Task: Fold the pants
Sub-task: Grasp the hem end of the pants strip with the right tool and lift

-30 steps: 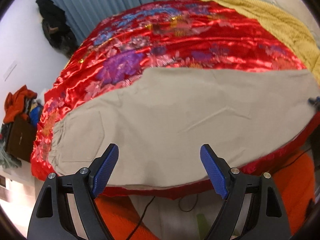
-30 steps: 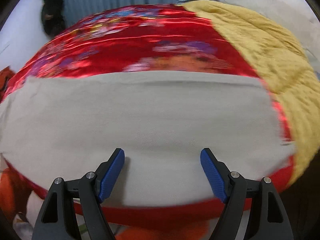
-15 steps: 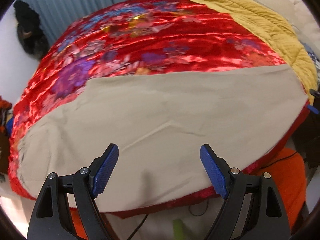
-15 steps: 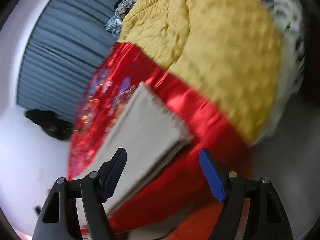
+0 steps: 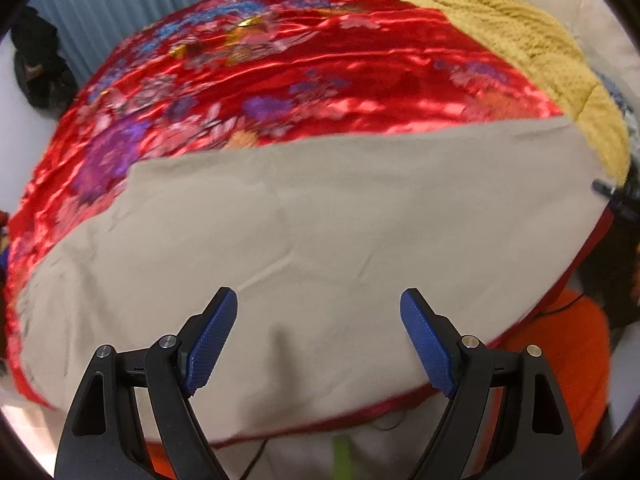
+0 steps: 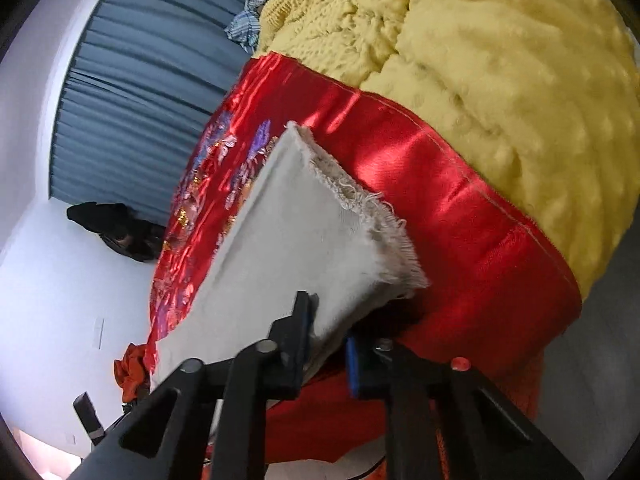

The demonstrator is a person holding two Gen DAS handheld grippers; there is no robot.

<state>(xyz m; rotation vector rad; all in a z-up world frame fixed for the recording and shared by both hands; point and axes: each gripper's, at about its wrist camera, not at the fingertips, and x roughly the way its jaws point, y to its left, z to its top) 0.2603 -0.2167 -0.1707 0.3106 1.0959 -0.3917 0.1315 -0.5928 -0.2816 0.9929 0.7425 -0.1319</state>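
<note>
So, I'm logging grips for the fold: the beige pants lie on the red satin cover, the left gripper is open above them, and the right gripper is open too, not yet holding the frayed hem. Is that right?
Not quite. The right gripper is shut on the beige pants near the frayed hem, having just closed, as the right wrist view shows. The rest stands: the pants lie on the red satin cover, and the left gripper is open above them.

Left wrist view: the pants (image 5: 320, 216) cover the near part of the red bedspread (image 5: 280, 80), their left end is blurred toward the picture's rim, and the dark object (image 5: 40, 68) by the wall is too indistinct to identify. Right wrist view: the gripper (image 6: 328, 344) hides the cloth edge between its pads, and the bedspread's underside below is in shadow. The bundle (image 6: 252, 16) beyond the yellow blanket (image 6: 480, 80) is too small to identify.
</note>
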